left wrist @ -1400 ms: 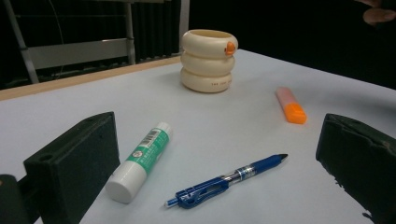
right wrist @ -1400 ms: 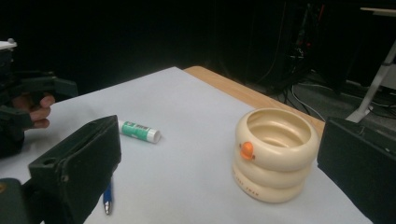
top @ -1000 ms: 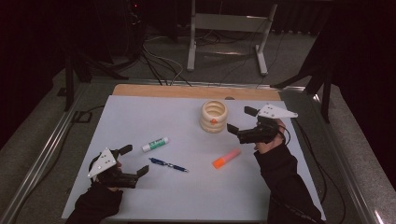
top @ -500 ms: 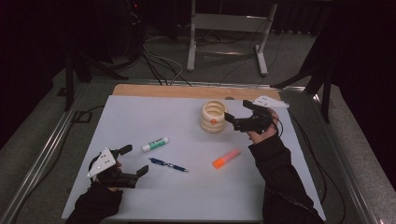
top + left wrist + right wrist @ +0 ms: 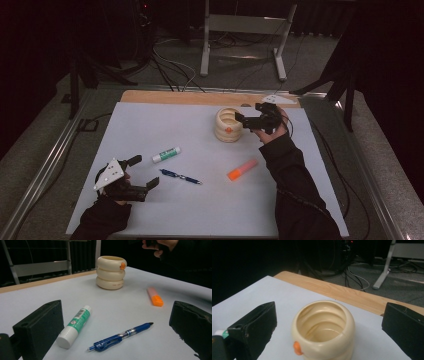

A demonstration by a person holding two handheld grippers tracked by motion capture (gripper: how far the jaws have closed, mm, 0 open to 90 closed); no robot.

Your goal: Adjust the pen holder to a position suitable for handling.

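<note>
Tabletop covered by a pale grey sheet, seen from above, with a strip of bare wood exposed along its far edge.

Nearest, at the left, the left gripper is held low over the sheet; its two black jaws are spread wide apart and nothing is held between them. Just beyond its jaws, in the left gripper view, a blue ballpoint pen with a clear barrel is seen lying on the sheet, and to the left of the pen a white glue stick with a green label is laid at an angle, near the pen but apart from it.

Farther right, an orange highlighter marker is laid on the sheet, well apart from the pen and beside the dark sleeve of the right arm.

Farthest, a cream-coloured ringed holder shaped like three stacked rings, with a small orange knob on its upper ring, is stood upright near the far edge. The right gripper is held just to the right of the holder, at the level of its rim; in the right gripper view its jaws are seen wide open on either side of the holder's open mouth, with nothing gripped. Whether either jaw touches the holder cannot be told.
</note>
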